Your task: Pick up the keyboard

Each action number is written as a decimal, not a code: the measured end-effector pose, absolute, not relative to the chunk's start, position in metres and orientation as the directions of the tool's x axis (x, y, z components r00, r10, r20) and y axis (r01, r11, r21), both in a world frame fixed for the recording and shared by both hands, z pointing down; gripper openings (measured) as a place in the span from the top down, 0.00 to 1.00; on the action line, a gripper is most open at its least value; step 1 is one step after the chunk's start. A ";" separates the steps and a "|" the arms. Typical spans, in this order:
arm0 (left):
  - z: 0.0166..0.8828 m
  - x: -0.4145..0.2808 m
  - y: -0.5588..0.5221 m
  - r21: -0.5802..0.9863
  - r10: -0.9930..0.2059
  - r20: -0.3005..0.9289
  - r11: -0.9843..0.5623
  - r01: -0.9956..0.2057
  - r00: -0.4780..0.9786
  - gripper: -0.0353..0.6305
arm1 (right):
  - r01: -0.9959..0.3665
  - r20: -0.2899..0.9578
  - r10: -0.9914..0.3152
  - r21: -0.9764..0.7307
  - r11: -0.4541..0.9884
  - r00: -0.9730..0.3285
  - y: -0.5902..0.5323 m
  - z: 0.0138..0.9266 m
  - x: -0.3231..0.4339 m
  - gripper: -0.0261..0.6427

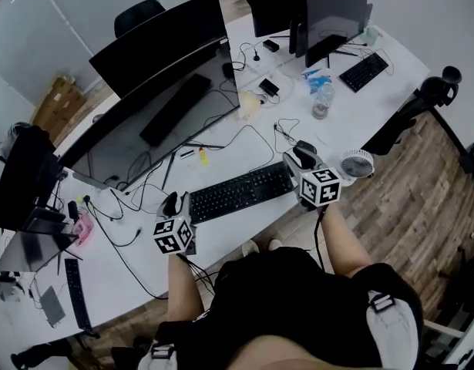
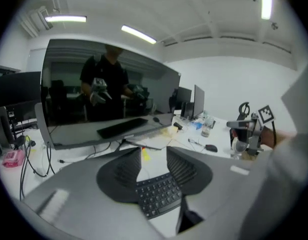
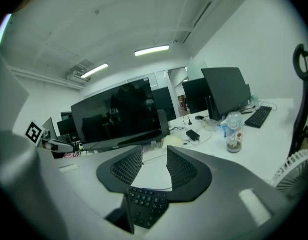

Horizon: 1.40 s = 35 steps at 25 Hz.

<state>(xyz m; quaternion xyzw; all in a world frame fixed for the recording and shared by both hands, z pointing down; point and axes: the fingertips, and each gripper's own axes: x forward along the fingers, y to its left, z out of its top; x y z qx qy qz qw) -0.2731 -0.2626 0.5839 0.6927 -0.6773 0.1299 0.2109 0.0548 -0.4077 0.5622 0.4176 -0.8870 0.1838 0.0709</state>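
A black keyboard lies on the white desk, in front of a large dark monitor. My left gripper is at the keyboard's left end and my right gripper at its right end. In the left gripper view the left gripper stands open, with the end of the keyboard low between the fingers and not pressed. In the right gripper view the right gripper is open too, over the other end of the keyboard. Each gripper view shows the other gripper across the desk.
A mouse and loose cables lie just behind the keyboard's right end. A small fan stands at the desk edge and a bottle farther back. A second keyboard and monitor are at the far right.
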 end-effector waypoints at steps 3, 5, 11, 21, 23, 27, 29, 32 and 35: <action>0.638 -0.293 -0.258 0.214 -0.819 0.568 0.052 -0.975 0.081 0.68 | -0.768 0.387 -0.664 -0.342 0.541 -0.640 -0.419 0.611 0.050 0.74; 0.674 -0.309 -0.248 0.238 -0.768 0.636 0.101 -0.966 0.076 0.68 | -0.780 0.463 -0.628 -0.382 0.495 -0.626 -0.423 0.648 0.051 0.73; 0.752 -0.331 -0.224 0.207 -0.634 0.770 0.154 -0.966 0.063 0.57 | -0.818 0.628 -0.528 -0.380 0.433 -0.571 -0.418 0.733 0.055 0.71; 0.804 -0.343 -0.222 0.343 -0.562 0.808 0.207 -0.916 0.176 0.55 | -0.807 0.659 -0.472 -0.424 0.410 -0.586 -0.416 0.764 0.043 0.68; 0.804 -0.342 -0.223 0.390 -0.566 0.795 0.202 -0.899 0.217 0.55 | -0.812 0.666 -0.475 -0.391 0.432 -0.574 -0.417 0.763 0.043 0.68; 0.804 -0.330 -0.228 0.447 -0.568 0.770 0.157 -0.881 0.289 0.55 | -0.836 0.676 -0.504 -0.348 0.424 -0.537 -0.424 0.766 0.049 0.68; 0.805 -0.328 -0.229 0.444 -0.559 0.775 0.146 -0.884 0.296 0.55 | -0.838 0.688 -0.493 -0.345 0.423 -0.532 -0.425 0.771 0.049 0.68; 0.805 -0.327 -0.232 0.454 -0.555 0.771 0.138 -0.880 0.311 0.55 | -0.840 0.699 -0.479 -0.357 0.410 -0.531 -0.423 0.780 0.048 0.68; 0.806 -0.328 -0.235 0.472 -0.554 0.770 0.160 -0.867 0.317 0.55 | -0.836 0.694 -0.472 -0.400 0.376 -0.544 -0.426 0.782 0.047 0.68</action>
